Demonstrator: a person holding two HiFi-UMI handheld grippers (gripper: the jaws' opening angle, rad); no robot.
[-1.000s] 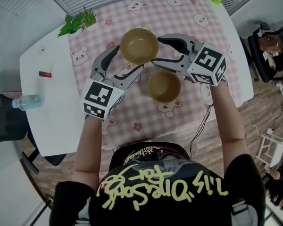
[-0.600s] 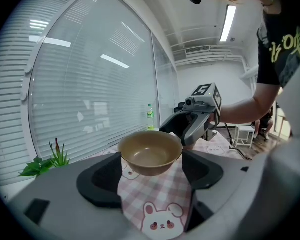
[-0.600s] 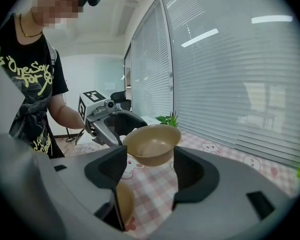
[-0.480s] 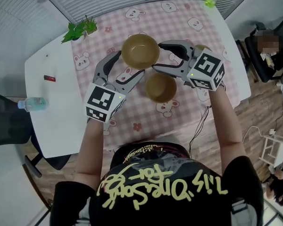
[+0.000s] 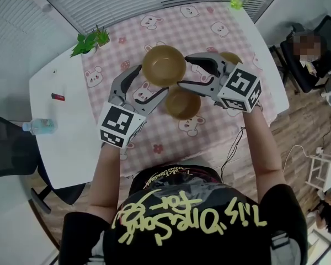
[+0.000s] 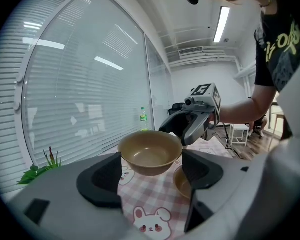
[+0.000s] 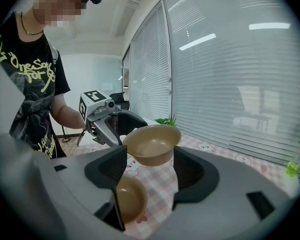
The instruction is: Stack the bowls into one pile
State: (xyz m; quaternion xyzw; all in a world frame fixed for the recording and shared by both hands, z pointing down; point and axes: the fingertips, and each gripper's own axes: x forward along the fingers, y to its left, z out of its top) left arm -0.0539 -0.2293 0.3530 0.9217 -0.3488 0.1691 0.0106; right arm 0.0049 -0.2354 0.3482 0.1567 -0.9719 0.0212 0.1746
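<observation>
Clamping one raised bowl (image 5: 164, 65) jointly, left tool (image 5: 152, 79) and right tool (image 5: 183, 69) hold it clear of the counter (image 5: 60, 126); second bowl (image 5: 182, 104), toward the front edge, is not yet stacked.

A pink-and-white checked tablecloth (image 5: 171, 26), printed with white bear faces and small pink flowers, covers part of a white worktop (image 5: 60, 131). Over the tablecloth, the raised bowl (image 5: 164, 65) is plain tan-brown. On the tablecloth, the lower bowl (image 5: 182, 103) is the same tan. The left tool (image 5: 151, 80) and right tool (image 5: 183, 69) are grey with black pads and carry white cubes with black square markers. At the tablecloth's far left corner is a bright green plant (image 5: 90, 40).
</observation>
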